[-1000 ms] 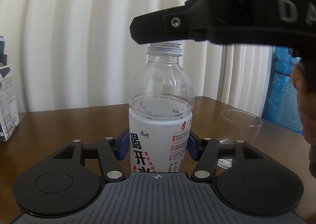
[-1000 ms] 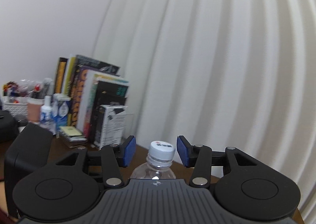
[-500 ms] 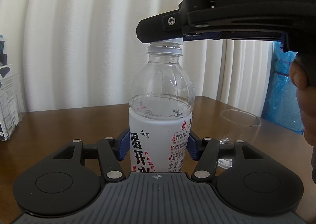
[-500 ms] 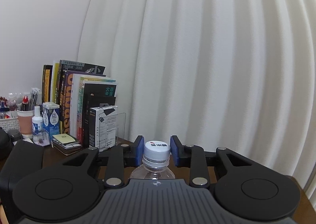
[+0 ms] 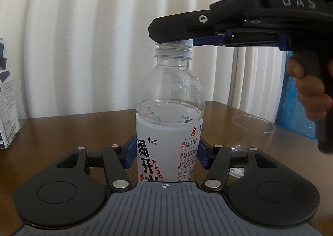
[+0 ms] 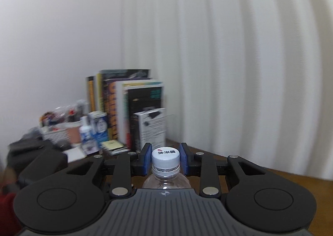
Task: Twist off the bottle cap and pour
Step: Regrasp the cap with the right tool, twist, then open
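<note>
Where white curtains [image 5: 83, 38] hang, brown table [image 5: 72, 129] below.

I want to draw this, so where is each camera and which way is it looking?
Left wrist: sits on the left tongs, low and level over the table, facing the bottle they squeeze; the right hand and the cup show.
Right wrist: sits on the right tongs, up at neck height, facing the cap they pinch, with books behind.
Shared: the same bottle and cap.
</note>
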Demonstrator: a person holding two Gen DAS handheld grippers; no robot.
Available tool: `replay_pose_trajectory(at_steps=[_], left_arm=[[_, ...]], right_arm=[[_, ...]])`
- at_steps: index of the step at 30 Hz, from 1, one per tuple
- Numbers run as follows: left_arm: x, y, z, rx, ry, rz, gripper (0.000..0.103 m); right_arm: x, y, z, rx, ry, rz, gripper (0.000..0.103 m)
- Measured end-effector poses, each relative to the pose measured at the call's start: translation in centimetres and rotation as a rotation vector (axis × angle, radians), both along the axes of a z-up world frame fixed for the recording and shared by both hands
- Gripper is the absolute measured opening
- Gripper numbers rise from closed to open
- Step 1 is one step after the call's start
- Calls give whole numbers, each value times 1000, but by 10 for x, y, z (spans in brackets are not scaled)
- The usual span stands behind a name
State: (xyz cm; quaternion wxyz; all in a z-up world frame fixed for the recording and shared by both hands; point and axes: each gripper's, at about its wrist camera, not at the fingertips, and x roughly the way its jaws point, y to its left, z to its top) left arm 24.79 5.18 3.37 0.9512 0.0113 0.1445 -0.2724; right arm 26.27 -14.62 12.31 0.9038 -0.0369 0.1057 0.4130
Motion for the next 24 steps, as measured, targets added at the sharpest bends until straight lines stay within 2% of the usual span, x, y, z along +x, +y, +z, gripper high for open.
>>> replay_pose_trajectory(at_steps=[5,9,20,21,23,24], left_arm=[[0,-1,0,2,-1,-1,57],[1,-2,1,2,-1,-4,57],[-1,-1,2,1,-2,-4,58],[-1,-2,2,2,-1,-4,58],[-1,-2,2,1,-1,-4,58],[-1,-3,2,1,-1,-4,58]], right_arm=[[16,-7,9,-41,22,130,31],[21,-7,12,-87,-13,193,31],[14,-5,8,-97,-85,166,32],[13,-4,8,-101,-92,160,34],[11,-2,7,-112,-105,144,46],[10,-1,7,-116,-112,133,56]])
